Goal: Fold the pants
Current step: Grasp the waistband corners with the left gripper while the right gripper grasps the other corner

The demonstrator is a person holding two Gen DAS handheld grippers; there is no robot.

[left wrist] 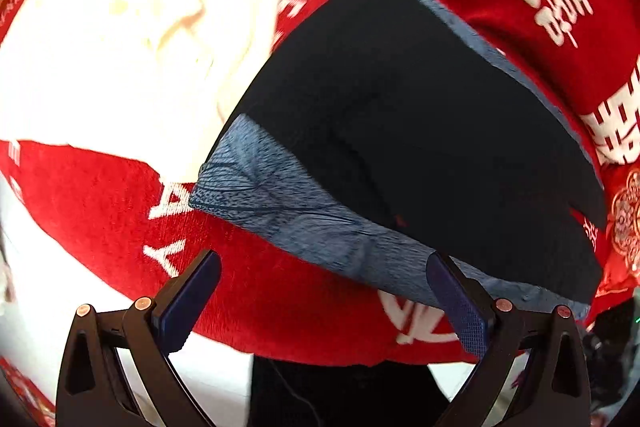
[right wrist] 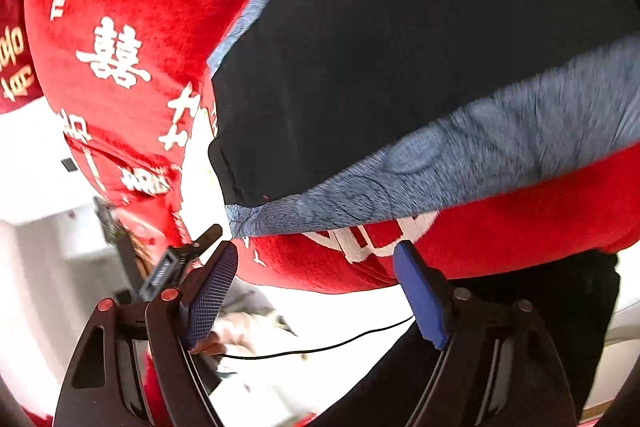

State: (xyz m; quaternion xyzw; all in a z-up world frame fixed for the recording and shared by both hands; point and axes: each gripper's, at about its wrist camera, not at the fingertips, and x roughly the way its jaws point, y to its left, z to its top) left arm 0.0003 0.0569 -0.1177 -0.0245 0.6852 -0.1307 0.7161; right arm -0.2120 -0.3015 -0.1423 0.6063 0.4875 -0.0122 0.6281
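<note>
Dark navy pants [left wrist: 420, 115] with a blue-grey fleece lining showing along the edges lie folded on a red blanket [left wrist: 100, 207] with white characters. They also fill the upper right of the right wrist view [right wrist: 400, 47]. My left gripper [left wrist: 324, 267] is open and empty, just short of the pants' near lined edge [left wrist: 280, 207]. My right gripper [right wrist: 316, 259] is open and empty, just below the pants' lined edge [right wrist: 440, 167] near a corner.
A white garment [left wrist: 140, 47] lies on the blanket to the left of the pants. The blanket's near edge hangs over white floor [right wrist: 40, 155]. A thin black cable [right wrist: 320, 347] and the person's dark-clothed legs [right wrist: 520, 287] are below.
</note>
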